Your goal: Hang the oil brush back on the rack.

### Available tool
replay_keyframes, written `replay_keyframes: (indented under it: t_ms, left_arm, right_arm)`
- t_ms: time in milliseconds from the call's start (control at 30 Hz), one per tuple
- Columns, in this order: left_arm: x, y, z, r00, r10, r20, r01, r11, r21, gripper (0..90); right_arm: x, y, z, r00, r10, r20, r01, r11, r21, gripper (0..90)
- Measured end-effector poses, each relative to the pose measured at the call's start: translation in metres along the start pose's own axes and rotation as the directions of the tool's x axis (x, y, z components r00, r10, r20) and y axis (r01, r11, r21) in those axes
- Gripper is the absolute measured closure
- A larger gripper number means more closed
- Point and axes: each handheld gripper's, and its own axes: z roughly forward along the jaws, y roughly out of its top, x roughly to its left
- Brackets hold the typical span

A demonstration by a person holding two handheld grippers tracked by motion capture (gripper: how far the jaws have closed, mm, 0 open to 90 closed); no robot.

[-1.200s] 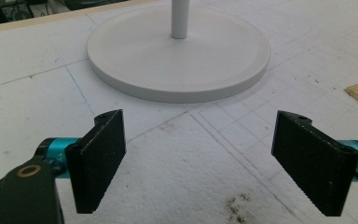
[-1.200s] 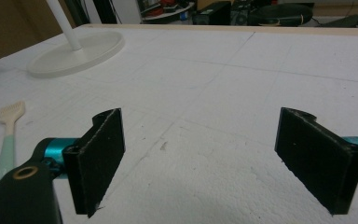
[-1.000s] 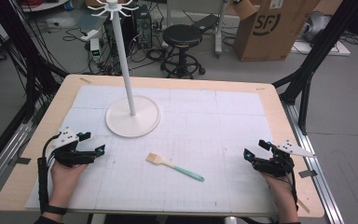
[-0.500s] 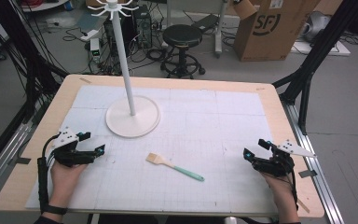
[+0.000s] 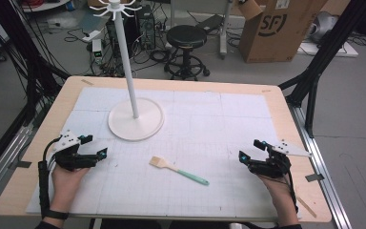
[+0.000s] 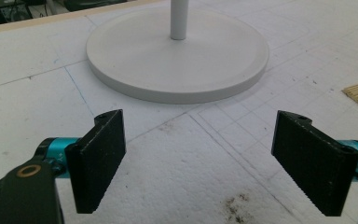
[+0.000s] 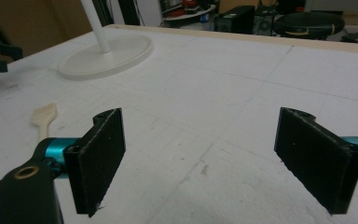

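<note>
High view, my left gripper (image 5: 100,153): jaws spread wide, holding nothing.
My right gripper (image 5: 249,151): jaws wide apart, empty, brush (image 5: 177,170) lying apart.

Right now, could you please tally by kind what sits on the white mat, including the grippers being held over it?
White stand with round base: 1
Pastry brush with green handle: 1
Handheld grippers: 2, the left gripper and the right gripper, both with jaws apart
Total: 4
</note>
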Motion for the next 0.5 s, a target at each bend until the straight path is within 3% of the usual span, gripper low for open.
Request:
replay_keyframes:
  t_ms: [167,300,367,400,500]
  left_arm:
    - [-0.001,0.000,0.000,1.0000,0.005,0.000,-0.005,1.0000,0.003,18.3]
    - [0.000,0.001,0.000,1.0000,0.004,0.002,-0.004,1.0000,-0.003,20.0]
    - [-0.001,0.001,0.000,0.9997,0.005,0.025,-0.004,0.9999,-0.013,20.1]
    - [-0.003,0.004,0.000,0.9978,-0.003,0.066,0.007,0.9984,-0.056,20.0]
    - [-0.008,0.011,0.002,0.9942,0.015,0.106,-0.008,0.9978,-0.066,19.5]
  right_arm:
    - [0.009,0.003,0.009,0.9992,-0.014,-0.038,0.015,1.000,0.015,15.7]
    - [0.011,0.003,0.012,0.9990,-0.025,-0.038,0.026,0.999,0.020,15.7]
    - [0.008,0.002,0.009,0.9994,-0.011,-0.034,0.012,1.000,0.014,15.7]
    - [0.006,0.002,0.008,0.9995,-0.005,-0.030,0.005,1.000,0.007,15.7]
    - [0.001,0.000,0.004,0.9999,0.006,-0.014,-0.006,1.000,0.007,15.7]
